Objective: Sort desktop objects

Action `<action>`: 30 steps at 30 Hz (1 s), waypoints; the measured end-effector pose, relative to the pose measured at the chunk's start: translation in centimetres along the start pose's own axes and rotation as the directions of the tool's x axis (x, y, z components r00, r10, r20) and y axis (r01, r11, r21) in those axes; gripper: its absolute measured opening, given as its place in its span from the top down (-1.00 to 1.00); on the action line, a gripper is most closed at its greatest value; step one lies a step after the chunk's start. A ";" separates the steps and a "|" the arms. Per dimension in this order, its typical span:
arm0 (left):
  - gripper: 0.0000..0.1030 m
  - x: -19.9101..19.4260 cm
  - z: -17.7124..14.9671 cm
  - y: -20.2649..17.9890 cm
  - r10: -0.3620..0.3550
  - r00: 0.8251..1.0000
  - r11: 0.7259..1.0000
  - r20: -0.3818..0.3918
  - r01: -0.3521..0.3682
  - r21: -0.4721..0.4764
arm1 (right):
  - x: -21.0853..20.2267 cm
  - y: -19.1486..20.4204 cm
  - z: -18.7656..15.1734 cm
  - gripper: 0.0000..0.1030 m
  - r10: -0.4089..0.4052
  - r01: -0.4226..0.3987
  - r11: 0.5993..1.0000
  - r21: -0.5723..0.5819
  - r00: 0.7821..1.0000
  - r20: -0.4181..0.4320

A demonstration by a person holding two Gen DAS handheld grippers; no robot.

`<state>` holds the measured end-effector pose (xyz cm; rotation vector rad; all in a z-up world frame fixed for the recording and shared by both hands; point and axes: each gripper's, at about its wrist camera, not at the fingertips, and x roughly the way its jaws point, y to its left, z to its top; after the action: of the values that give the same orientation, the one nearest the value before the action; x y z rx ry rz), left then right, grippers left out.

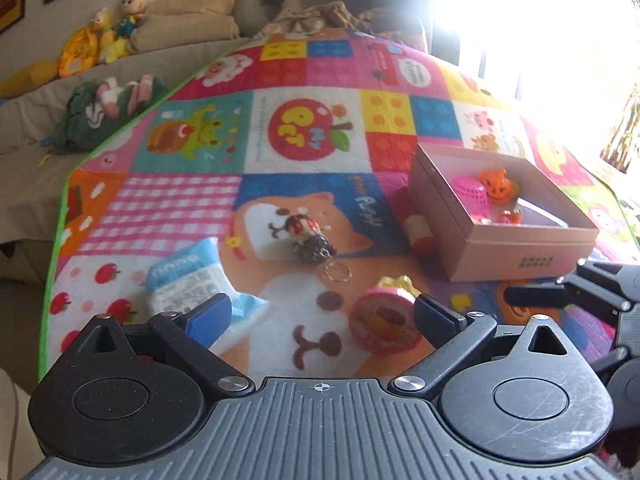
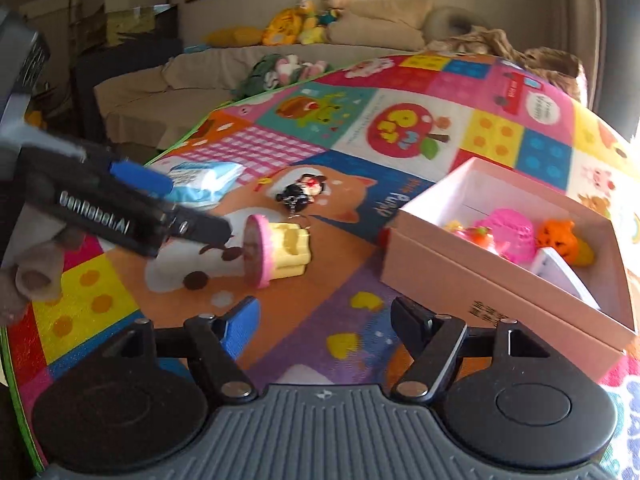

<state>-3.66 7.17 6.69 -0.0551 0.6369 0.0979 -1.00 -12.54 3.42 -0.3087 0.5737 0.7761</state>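
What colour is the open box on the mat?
Pale pink outside, white inside; the right wrist view shows it best.

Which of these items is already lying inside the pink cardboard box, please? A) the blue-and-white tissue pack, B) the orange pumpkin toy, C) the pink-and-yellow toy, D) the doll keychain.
B: the orange pumpkin toy sits inside the pink cardboard box beside a pink mesh item, while the tissue pack, doll keychain and pink-and-yellow toy lie out on the mat.

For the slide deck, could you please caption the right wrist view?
Open right tongs hover empty over the play mat beside the pink box, facing the pink-and-yellow toy.
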 end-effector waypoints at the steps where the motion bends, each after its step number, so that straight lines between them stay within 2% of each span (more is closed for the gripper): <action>1: -0.96 0.0 0.3 0.3 0.013 1.000 1.000 0.010 -0.013 -0.009 | 0.6 0.8 0.3 -0.42 -0.004 0.004 1.000 -0.028 1.000 -0.002; 7: -0.96 0.6 0.8 2.7 0.052 0.998 0.994 0.017 -0.050 -0.101 | 4.4 5.6 2.5 -0.42 -0.039 0.038 0.978 -0.206 0.999 0.003; 11: -0.96 0.9 0.5 4.2 0.055 0.998 0.985 0.004 -0.054 -0.165 | 7.0 6.8 3.2 -0.42 -0.075 0.072 0.963 -0.261 0.997 -0.001; 13: -0.96 0.7 0.5 4.7 0.059 0.998 0.982 0.009 -0.057 -0.180 | 7.8 6.5 3.5 -0.40 -0.076 0.075 0.965 -0.252 0.997 0.008; 15: -0.96 0.5 0.4 5.3 0.063 0.998 0.979 0.022 -0.058 -0.193 | 8.6 5.9 3.9 -0.14 -0.064 0.058 0.975 -0.216 0.998 -0.020; 19: -0.96 0.5 0.2 6.1 0.062 0.998 0.975 0.025 -0.055 -0.216 | 8.8 3.5 4.9 0.07 0.031 -0.034 0.999 -0.029 0.997 -0.075; 21: -0.96 0.5 -0.1 6.1 0.051 0.998 0.978 0.020 -0.046 -0.206 | 8.1 1.9 5.2 0.15 0.100 -0.092 0.992 0.088 0.991 -0.094; 23: -0.96 0.5 -0.4 6.0 0.042 0.999 0.981 0.014 -0.038 -0.193 | 7.0 0.2 5.1 0.18 0.178 -0.153 0.967 0.205 0.978 -0.109; 27: -0.96 0.8 -0.8 5.4 0.019 1.000 0.981 -0.006 -0.020 -0.190 | 4.9 -3.0 3.5 0.19 0.289 -0.217 0.895 0.389 0.948 -0.136; 30: -0.96 1.2 -1.0 4.3 -0.009 1.000 0.986 -0.022 0.005 -0.164 | 3.8 -6.1 1.4 0.19 0.360 -0.234 0.799 0.554 0.924 -0.130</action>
<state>-3.73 11.47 5.10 -0.2175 0.6500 0.1428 6.17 -13.90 2.69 0.2210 1.0499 0.8558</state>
